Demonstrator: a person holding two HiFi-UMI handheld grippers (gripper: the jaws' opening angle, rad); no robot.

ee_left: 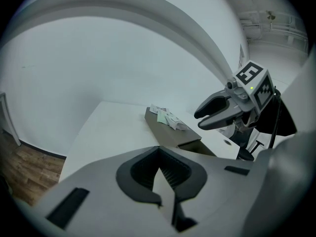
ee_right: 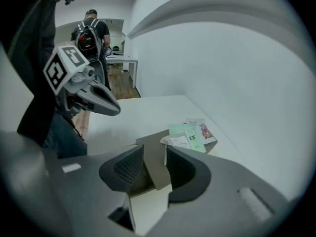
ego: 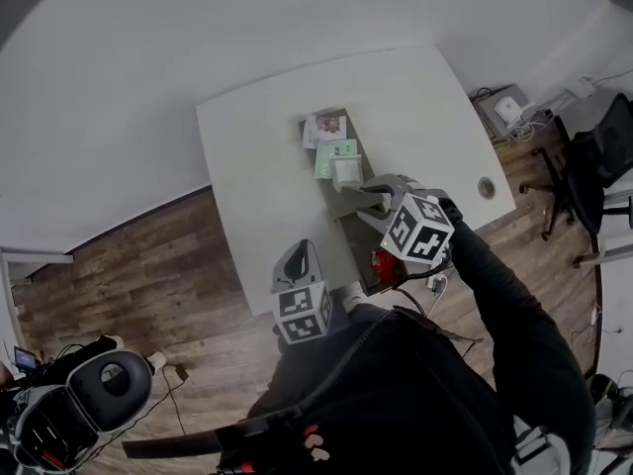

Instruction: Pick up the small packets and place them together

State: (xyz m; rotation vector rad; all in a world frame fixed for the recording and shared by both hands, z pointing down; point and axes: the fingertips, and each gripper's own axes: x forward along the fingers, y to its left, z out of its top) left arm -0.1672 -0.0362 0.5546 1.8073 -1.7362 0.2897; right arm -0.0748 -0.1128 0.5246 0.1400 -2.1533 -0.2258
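On the white table point(ego: 247, 137), head view: a cardboard strip point(ego: 341, 206) runs lengthwise away from the person. The packets point(ego: 331, 146) lie bunched on its far end. The right gripper point(ego: 376, 188) hangs over the middle of the strip, just short of the pile. The left gripper point(ego: 297, 260) sits back at the near table edge, well apart from the pile. A red item point(ego: 384, 262) shows under the right gripper; its nature cannot be told.

Left gripper view: the jaw tips meet, with nothing between them. The packets point(ee_left: 167, 117) lie ahead and slightly right, well beyond reach.

Right gripper view: the jaws stand apart and hold nothing; only bare cardboard point(ee_right: 148, 147) shows through the gap. The packets point(ee_right: 190, 135) lie ahead and to the right of the jaw line, overlapping one another.

Judgement: the right gripper is the nearer. Any further work on the pile calls for a short reach forward and to the right.
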